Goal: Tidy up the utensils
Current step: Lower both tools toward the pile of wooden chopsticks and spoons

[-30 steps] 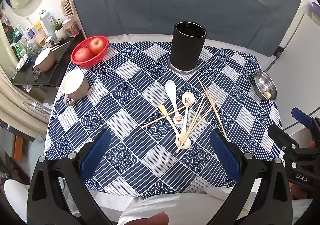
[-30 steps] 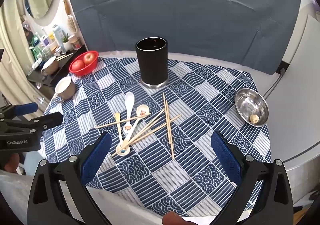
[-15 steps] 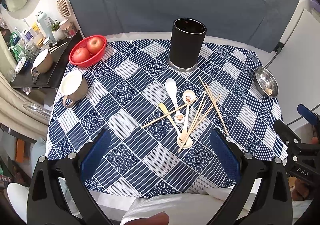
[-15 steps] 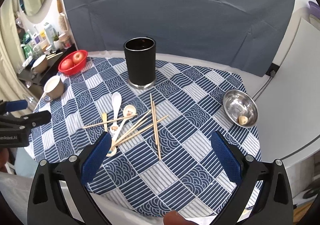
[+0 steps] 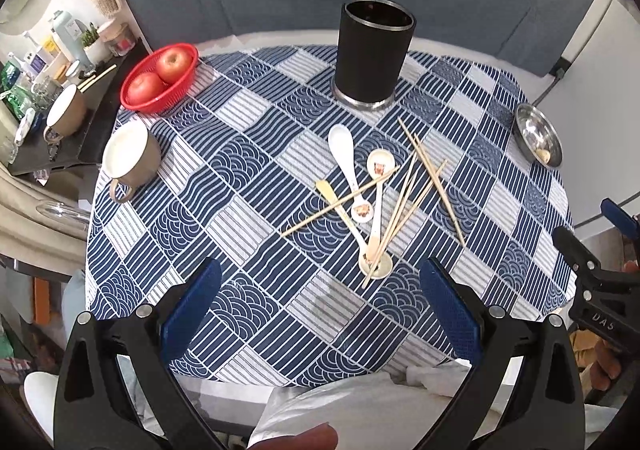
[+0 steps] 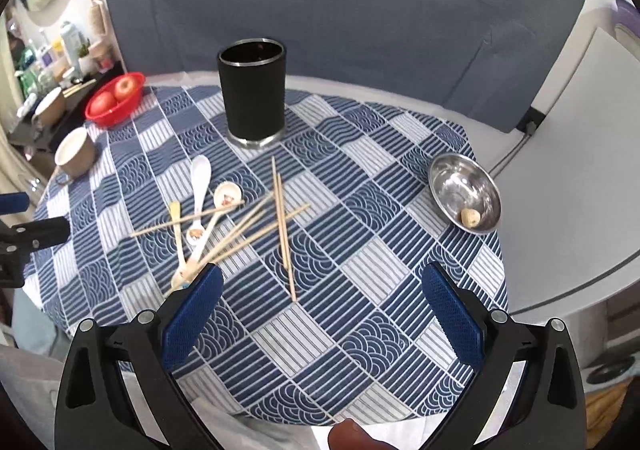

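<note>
Nothing sorted yet: chopsticks [image 6: 280, 218] & ceramic spoons [image 5: 347, 166] lie tangled mid-counter [image 5: 248, 290] in front of the black utensil holder [image 6: 253, 90], w/ left hand-held gripper [image 5: 320, 306] & right hand-held gripper [image 6: 320, 310] both spread wide, holding nothing.

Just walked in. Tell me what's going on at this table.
A person holds two grippers over the table, the left gripper and right gripper, both open and empty. Nothing has been sorted yet: the chopsticks and spoons lie crossed in a loose heap on the checked cloth, in front of the black holder.
</note>
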The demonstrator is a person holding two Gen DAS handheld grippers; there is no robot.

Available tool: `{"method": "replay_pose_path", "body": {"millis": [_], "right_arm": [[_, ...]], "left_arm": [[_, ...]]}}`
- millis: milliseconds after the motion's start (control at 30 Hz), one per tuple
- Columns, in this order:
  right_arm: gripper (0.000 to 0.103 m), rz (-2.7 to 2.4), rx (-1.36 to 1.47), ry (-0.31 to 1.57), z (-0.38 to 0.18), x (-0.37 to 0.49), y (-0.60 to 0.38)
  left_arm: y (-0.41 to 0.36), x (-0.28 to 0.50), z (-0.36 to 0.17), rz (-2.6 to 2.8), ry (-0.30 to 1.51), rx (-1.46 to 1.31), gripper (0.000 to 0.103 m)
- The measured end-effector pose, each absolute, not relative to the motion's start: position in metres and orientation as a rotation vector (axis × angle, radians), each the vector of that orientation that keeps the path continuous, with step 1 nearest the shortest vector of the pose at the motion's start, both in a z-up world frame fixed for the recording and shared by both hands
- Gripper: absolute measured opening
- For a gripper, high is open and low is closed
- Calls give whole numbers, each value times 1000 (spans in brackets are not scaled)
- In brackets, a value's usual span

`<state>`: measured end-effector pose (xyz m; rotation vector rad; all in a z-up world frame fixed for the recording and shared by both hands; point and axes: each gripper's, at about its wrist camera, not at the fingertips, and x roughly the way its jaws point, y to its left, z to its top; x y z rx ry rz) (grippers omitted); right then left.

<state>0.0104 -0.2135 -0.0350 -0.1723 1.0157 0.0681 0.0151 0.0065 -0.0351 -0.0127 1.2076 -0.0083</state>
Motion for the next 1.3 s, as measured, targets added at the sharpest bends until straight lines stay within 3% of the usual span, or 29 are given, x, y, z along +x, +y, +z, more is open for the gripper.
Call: {"method": "replay_pose_path", "body": {"millis": [833,1300], "right_arm": [[95,42,-191,1185,-99,32,-209],[95,61,-86,1341,-169,60,-226]], "left_arm": [[16,53,-100,-103,1347,187,97],[6,83,-154,-229,1392,389,97]]}}
